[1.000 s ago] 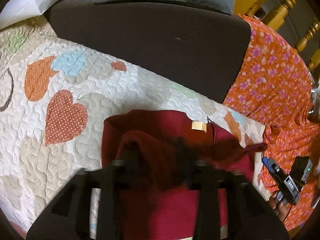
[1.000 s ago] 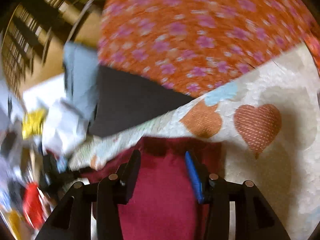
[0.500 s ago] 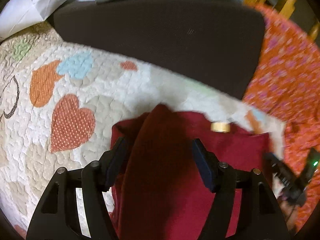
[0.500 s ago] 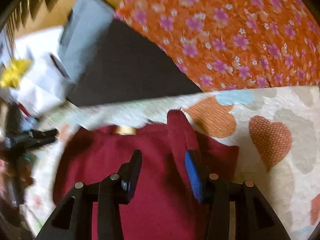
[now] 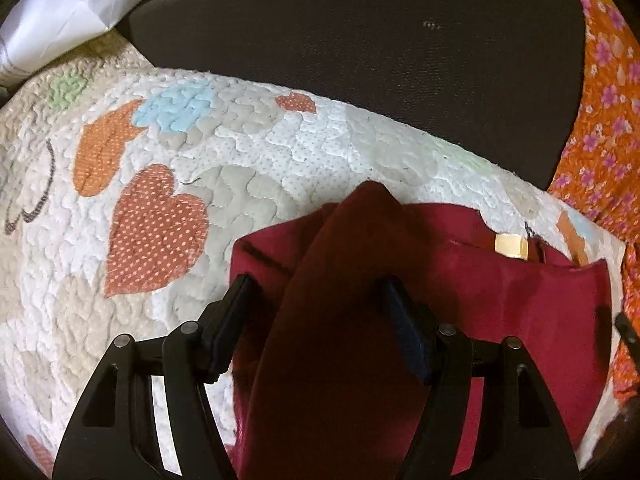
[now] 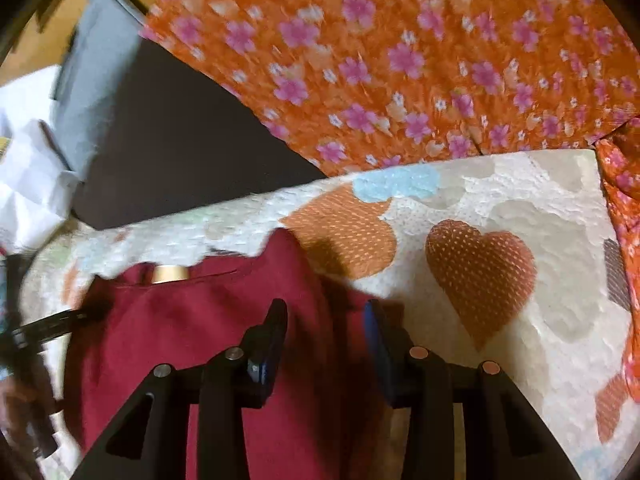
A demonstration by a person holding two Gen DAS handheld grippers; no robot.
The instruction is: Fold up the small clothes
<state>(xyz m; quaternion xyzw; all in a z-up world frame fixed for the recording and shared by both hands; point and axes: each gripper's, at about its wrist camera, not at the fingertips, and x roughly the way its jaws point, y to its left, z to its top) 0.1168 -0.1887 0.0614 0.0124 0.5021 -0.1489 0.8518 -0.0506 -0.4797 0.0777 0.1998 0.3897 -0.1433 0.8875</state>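
A small dark red garment (image 5: 500, 300) lies on a heart-patterned quilt (image 5: 248, 152), with a cream label (image 5: 511, 245) at its collar. A folded strip of it (image 5: 352, 264) runs up between the fingers of my left gripper (image 5: 316, 300), which is open just above the cloth. In the right wrist view the same garment (image 6: 192, 328) lies under my right gripper (image 6: 326, 328), which is open, with a raised fold (image 6: 304, 280) between its fingers. The label shows there too (image 6: 170, 273).
A dark cushion (image 5: 380, 52) lies beyond the quilt. Orange floral fabric (image 6: 420, 60) covers the area to the right. White paper (image 5: 68, 12) sits at the far left. The other gripper (image 6: 40, 332) shows at the right wrist view's left edge.
My left gripper opened and let go of the red fold, which now lies laid over the garment. Both grippers drew back slightly; the right wrist view swung across the garment.
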